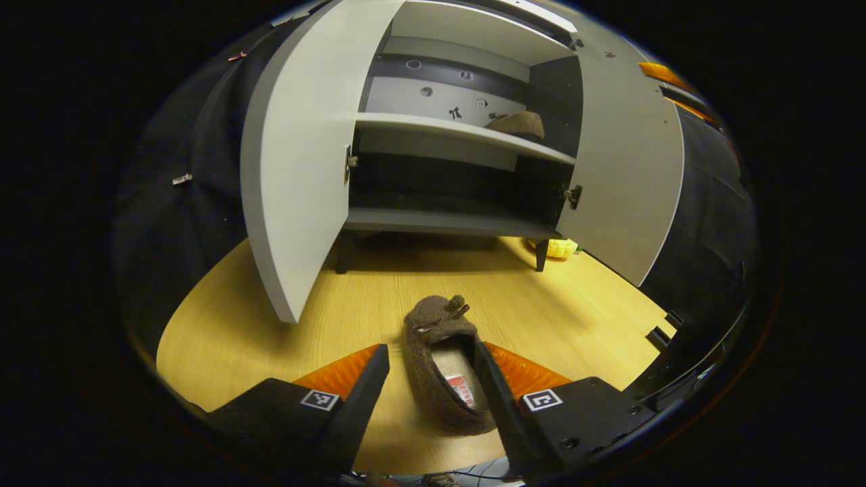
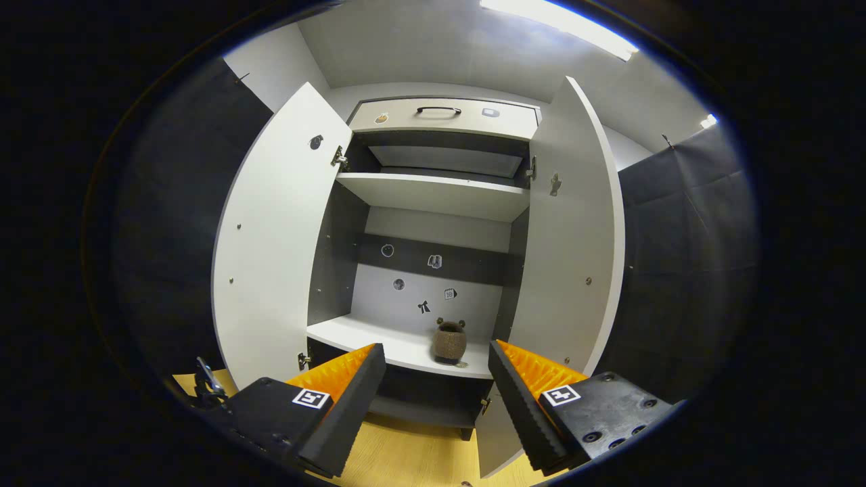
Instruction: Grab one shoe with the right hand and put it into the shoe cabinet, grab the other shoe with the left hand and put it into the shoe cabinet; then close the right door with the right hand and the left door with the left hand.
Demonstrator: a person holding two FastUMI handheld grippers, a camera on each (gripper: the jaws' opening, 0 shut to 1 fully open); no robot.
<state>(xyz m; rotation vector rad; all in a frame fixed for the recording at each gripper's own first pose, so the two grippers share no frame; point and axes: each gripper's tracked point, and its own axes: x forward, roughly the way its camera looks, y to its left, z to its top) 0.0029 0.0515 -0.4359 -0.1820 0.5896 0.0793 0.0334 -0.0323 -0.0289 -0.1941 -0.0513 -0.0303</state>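
brown and fuzzy, that's the shoe on the floor (image 1: 443, 365) in the left gripper view: a plush slipper with a small bow on its toe, a pale insole and a little red-and-white tag inside the heel. it lies on the light wooden floor (image 1: 270, 338), toe pointing far toward the shoe cabinet (image 1: 460, 162), heel toward the camera. the left gripper (image 1: 433, 379) is down around it with the jaws spread wide; the right-hand finger (image 1: 497, 392) sits along the slipper's right edge, whether touching or just beside it i cannot tell, and the left-hand finger stands clear of it with bare floor between. nothing is clamped.

far beyond, the cabinet stands with both doors swung out: the left door (image 1: 298, 169) on the left, the right door (image 1: 622, 176) on the right, grey-white panels on metal hinges. on the middle shelf (image 1: 440, 128), toward the right, rests the other shoe (image 1: 517, 125), same brown plush. a yellow thing (image 1: 561, 248) lies on the floor by the cabinet's right leg; what it is i cannot tell.

over to the right gripper view: the right gripper (image 2: 436, 385) hangs in front of the open cabinet, jaws wide apart and empty. between its fingers, farther in, that shelved slipper shows toe-on, upright on the white shelf, bow on top, small stickers on the back panel (image 2: 433, 284) behind it. above is a drawer (image 2: 443, 118) with a dark handle.
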